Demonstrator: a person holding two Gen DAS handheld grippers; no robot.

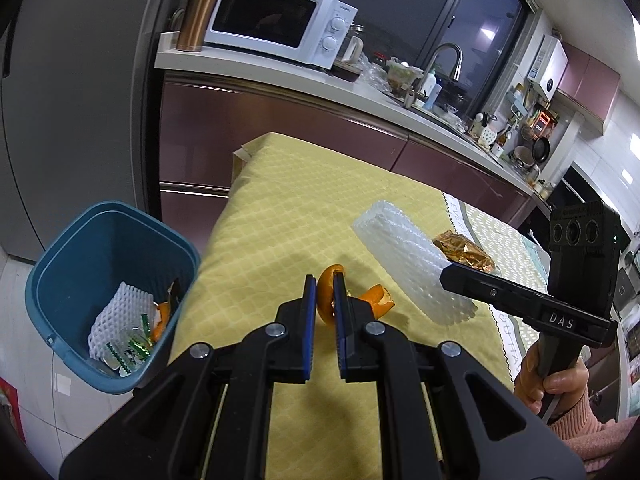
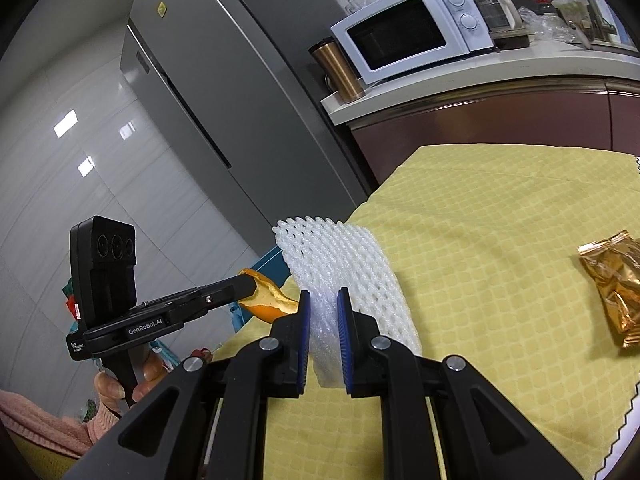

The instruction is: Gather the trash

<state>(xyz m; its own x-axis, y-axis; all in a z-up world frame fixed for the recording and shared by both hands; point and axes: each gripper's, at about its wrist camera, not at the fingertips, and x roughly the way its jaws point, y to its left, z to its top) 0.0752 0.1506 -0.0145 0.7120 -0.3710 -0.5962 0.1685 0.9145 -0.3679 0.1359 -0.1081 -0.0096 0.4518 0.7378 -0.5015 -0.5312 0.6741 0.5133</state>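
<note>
My left gripper (image 1: 324, 280) is shut on an orange peel (image 1: 326, 300) and holds it just above the yellow tablecloth (image 1: 280, 220); the peel also shows in the right wrist view (image 2: 268, 298). My right gripper (image 2: 323, 298) is shut on a white foam fruit net (image 2: 344, 276), lifted off the cloth; the net also shows in the left wrist view (image 1: 404, 264). A gold snack wrapper (image 2: 614, 280) lies on the table to the right. A blue trash bin (image 1: 108, 292) stands on the floor left of the table, holding a foam net, peel and small wrappers.
A kitchen counter (image 1: 280, 68) with a microwave (image 1: 280, 20), a copper tumbler (image 1: 198, 14) and a sink tap runs behind the table. A grey fridge (image 2: 192, 92) stands to the left. The person's hands hold both gripper handles.
</note>
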